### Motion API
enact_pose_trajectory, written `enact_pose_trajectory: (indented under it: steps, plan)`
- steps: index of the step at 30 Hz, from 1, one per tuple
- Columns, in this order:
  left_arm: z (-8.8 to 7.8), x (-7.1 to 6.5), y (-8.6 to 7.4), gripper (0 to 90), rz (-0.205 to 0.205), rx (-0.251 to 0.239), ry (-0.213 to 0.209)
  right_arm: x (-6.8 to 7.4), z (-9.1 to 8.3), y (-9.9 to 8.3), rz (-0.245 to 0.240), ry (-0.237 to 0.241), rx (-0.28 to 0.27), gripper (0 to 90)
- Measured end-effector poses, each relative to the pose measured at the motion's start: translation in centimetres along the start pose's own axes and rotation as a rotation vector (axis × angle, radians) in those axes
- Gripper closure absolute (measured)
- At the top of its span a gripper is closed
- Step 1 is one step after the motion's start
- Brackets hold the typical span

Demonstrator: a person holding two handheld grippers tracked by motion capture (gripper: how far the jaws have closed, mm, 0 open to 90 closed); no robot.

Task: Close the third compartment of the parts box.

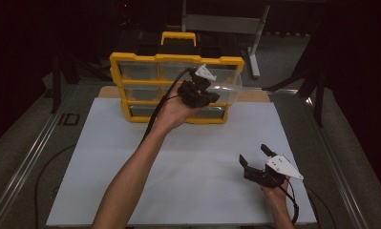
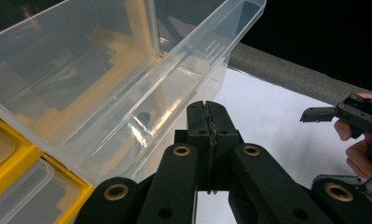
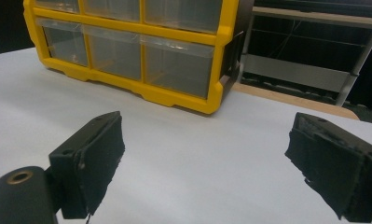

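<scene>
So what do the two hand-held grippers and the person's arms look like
Both are black. The left hand-held gripper has brass-coloured pivot rivets, a thick black cable trailing back along the forearm, and a pale three-cornered plate on top. The right hand-held gripper has rough black jaw pads, a grey three-cornered plate dotted with holes, and a thinner black cable. The forearms are bare, no sleeves or gloves.

Clear drawer [image 2: 104,70] cut off leftward
</scene>
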State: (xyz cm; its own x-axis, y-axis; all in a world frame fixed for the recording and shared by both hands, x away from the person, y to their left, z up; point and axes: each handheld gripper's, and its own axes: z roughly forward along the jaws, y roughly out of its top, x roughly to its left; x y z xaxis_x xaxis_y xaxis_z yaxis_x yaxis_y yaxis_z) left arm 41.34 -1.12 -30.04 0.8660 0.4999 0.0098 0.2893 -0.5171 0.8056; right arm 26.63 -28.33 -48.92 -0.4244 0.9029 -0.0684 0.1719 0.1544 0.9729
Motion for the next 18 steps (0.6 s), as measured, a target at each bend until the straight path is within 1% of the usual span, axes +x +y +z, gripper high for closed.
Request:
enact_pose_trajectory:
  steps: [7, 16, 18]
  plan:
    - [0.01, -0.03, 0.13, 90.0, -0.001, -0.012, 0.011, 0.00, 0.02, -0.01, -0.004, 0.001, 0.001, 10.3]
    - [0.12, -0.06, 0.33, 90.0, -0.014, -0.031, 0.023, 0.00, 0.02, -0.01, -0.007, 0.000, 0.001, 10.3]
    - [0.18, -0.09, 0.40, 90.0, -0.013, -0.030, 0.031, -0.01, 0.02, -0.01, -0.008, 0.000, 0.000, 10.3]
